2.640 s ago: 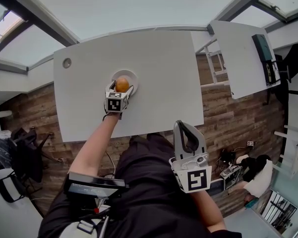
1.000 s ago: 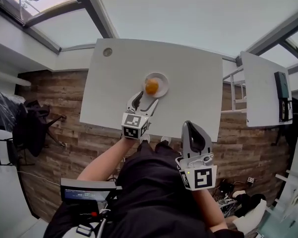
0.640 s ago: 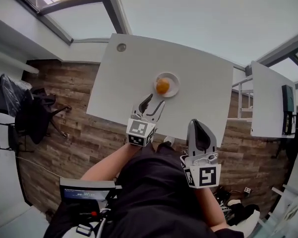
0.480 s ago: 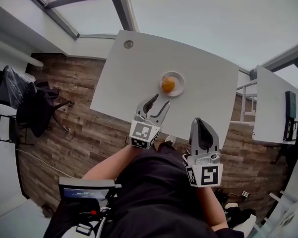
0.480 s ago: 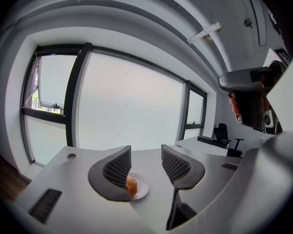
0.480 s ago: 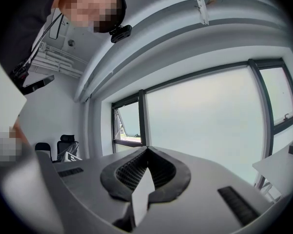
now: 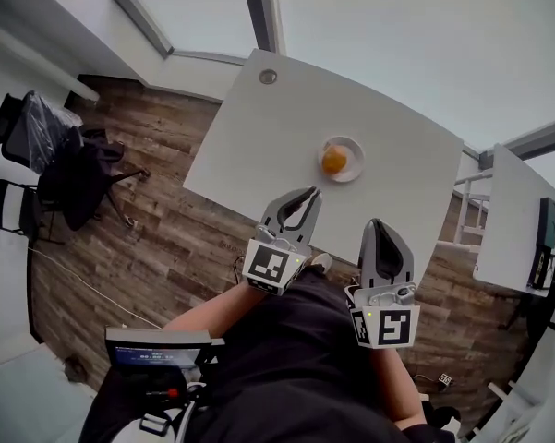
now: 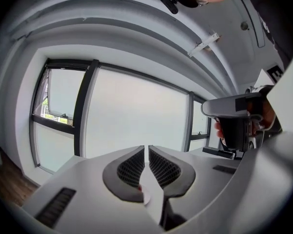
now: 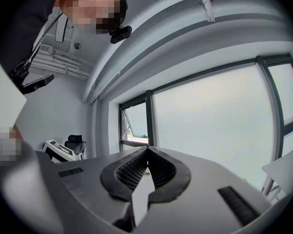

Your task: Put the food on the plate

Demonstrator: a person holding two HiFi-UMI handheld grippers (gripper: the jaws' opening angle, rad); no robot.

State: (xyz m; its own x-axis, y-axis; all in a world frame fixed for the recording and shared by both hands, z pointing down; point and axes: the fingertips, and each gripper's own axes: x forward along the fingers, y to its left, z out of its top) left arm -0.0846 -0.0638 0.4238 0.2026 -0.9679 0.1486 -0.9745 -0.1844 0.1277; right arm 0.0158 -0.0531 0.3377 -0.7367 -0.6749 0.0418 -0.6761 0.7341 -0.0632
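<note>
A round orange food item (image 7: pixel 333 161) rests on a small white plate (image 7: pixel 354 149) on the white table (image 7: pixel 277 127). My left gripper (image 7: pixel 311 193) hangs over the table's near edge, well short of the plate. Its jaws are closing, nearly touching, with nothing between them; the left gripper view shows the same left gripper (image 8: pixel 146 148) pointing at windows. My right gripper (image 7: pixel 380 225) is held close to the body, off the table, shut and empty. In the right gripper view the right gripper (image 9: pixel 146 151) also faces windows.
The table has a round grommet (image 7: pixel 268 77) at its far left corner. A second white table (image 7: pixel 508 220) with a dark device (image 7: pixel 544 240) stands to the right. Dark chairs (image 7: pixel 69 169) stand on the wood floor (image 7: pixel 157 210) at left.
My left gripper has let go of the food, drawn back from the plate toward the body, and its jaws have come together. The food stays on the plate. The right gripper is unchanged.
</note>
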